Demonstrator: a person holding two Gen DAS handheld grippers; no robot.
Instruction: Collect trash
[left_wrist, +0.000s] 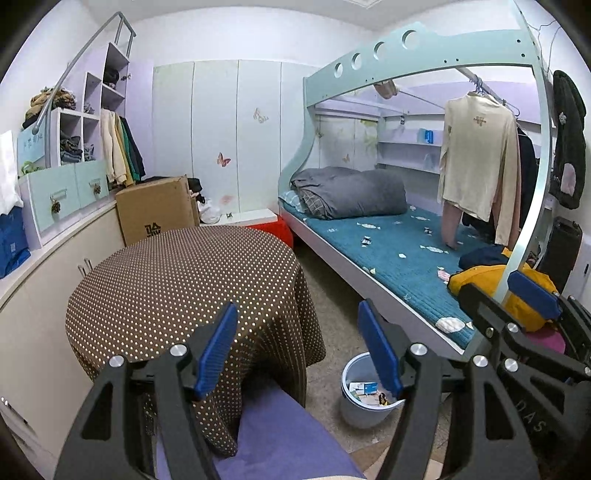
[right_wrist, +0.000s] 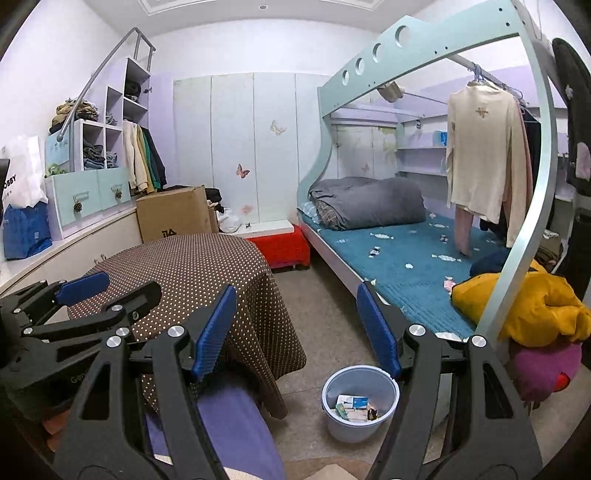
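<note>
A pale blue waste bin (right_wrist: 360, 402) stands on the floor beside the bed and holds several pieces of packaging; it also shows in the left wrist view (left_wrist: 364, 397). Small wrappers (right_wrist: 375, 252) lie scattered on the blue mattress (right_wrist: 406, 273), also seen in the left wrist view (left_wrist: 366, 240). My left gripper (left_wrist: 299, 343) is open and empty, held above the table edge and the bin. My right gripper (right_wrist: 297, 328) is open and empty, above the floor between table and bed. Each gripper shows at the edge of the other's view.
A round table with a brown dotted cloth (right_wrist: 192, 273) stands left of the bin, with a purple seat (right_wrist: 236, 424) below the grippers. A bunk bed frame (right_wrist: 532, 206), a yellow garment (right_wrist: 535, 306), a cardboard box (right_wrist: 173, 214) and a red stool (right_wrist: 280, 243) surround the floor.
</note>
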